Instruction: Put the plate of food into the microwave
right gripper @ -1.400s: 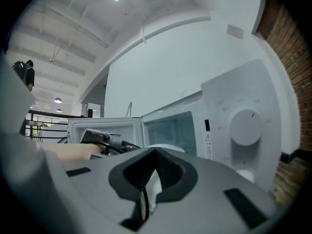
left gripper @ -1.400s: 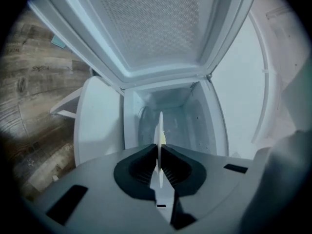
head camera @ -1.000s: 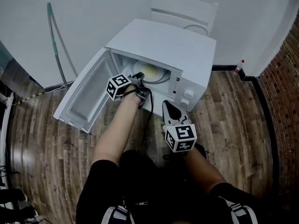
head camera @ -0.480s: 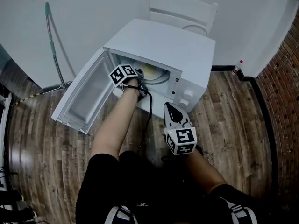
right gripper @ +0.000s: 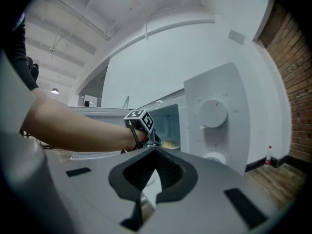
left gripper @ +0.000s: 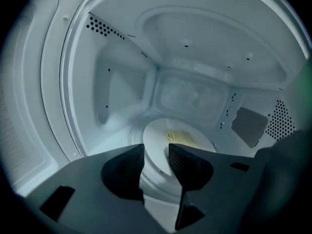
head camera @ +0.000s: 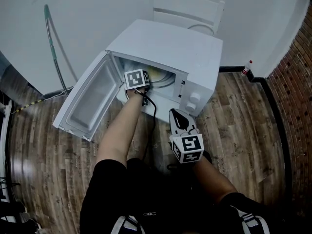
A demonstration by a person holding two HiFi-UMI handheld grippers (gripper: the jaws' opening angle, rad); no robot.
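Right gripper [head camera: 178, 117]: closed on nothing, hung outside microwave [head camera: 170, 48] front.
Left gripper [left gripper: 156, 152]: nearer one, sat in microwave mouth; jaws just opened, pressed nothing.
Plate of food [left gripper: 155, 133]: lay straight ahead, deeper inside microwave; near rim between jaws.

A white chair [head camera: 187, 11] stands against the wall, with a green-handled pole [head camera: 51, 43] leaning to its left. A small bottle [head camera: 247, 68] stands on the wooden floor [head camera: 44, 145] near the brick wall [head camera: 300, 96].
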